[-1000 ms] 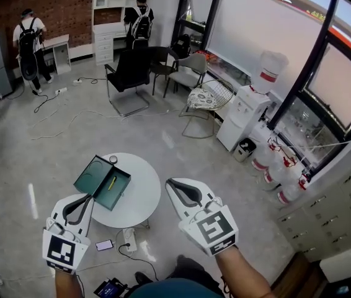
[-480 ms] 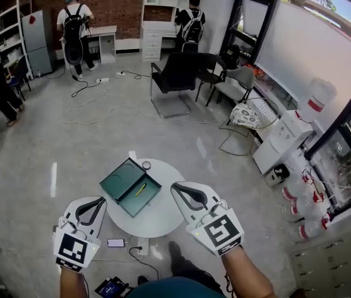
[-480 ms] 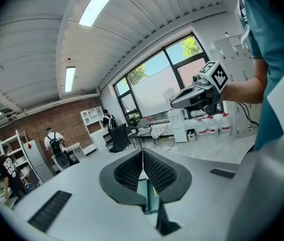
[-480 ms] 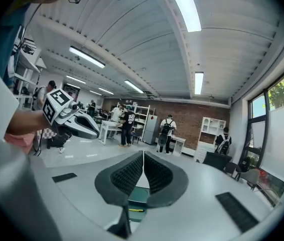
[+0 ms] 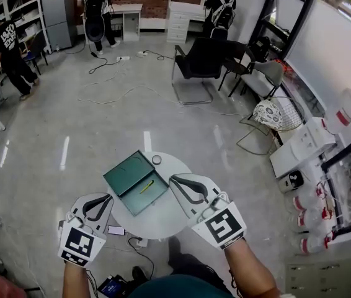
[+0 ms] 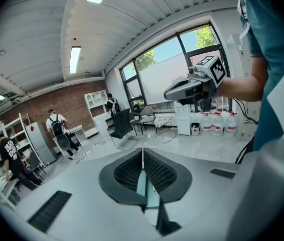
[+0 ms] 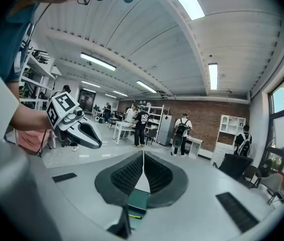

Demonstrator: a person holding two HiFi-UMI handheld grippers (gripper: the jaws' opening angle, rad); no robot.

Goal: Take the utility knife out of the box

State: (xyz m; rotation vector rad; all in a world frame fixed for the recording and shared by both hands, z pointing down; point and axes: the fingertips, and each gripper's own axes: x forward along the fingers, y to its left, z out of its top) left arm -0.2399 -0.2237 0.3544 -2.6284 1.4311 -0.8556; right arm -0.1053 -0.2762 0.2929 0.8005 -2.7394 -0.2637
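Both claws are pressed together and carry nothing. The left gripper is poised at the near-left edge of the round white table and the right gripper at its right side, flanking the box so either could reach in. Between them the green box lies with its lid thrown back, leaving the yellow utility knife exposed inside, untouched. By my judgement, a jaw must spread before any pick. Far beyond stands a black chair.

Matt green metal box on smooth white table; glossy floor.
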